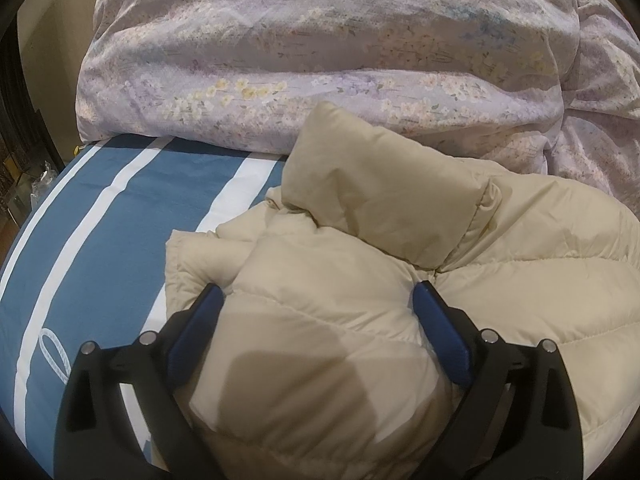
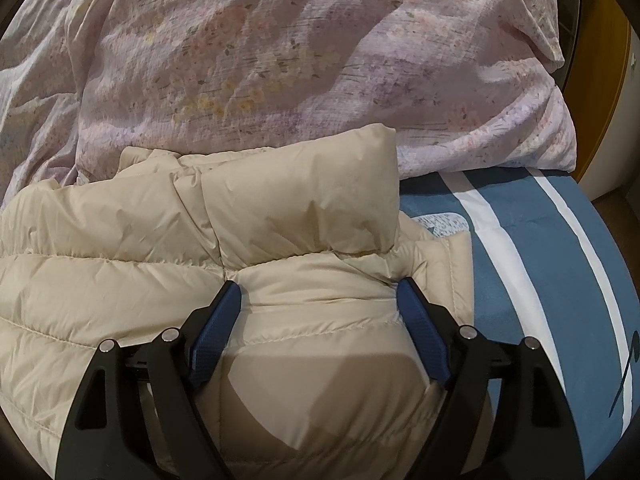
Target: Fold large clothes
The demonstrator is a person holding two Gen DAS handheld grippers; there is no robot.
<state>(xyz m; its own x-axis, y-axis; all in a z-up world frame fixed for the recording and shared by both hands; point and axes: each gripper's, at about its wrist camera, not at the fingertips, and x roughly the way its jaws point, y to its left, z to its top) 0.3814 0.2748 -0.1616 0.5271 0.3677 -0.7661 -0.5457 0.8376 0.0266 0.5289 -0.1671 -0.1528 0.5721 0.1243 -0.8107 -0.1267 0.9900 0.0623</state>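
A cream puffer jacket lies on a blue and white striped bed sheet, its padded collar standing up toward the quilt. My left gripper is open, its blue-padded fingers spread on either side of a puffy fold near the jacket's left shoulder, pressing into it. In the right wrist view the same jacket fills the lower left. My right gripper is open too, its fingers straddling a bulge of the jacket just below the collar, near the right edge.
A bunched lilac floral quilt lies along the far side of the bed, also seen in the right wrist view. The sheet shows to the right of the jacket. A wooden cabinet stands past the bed's right edge.
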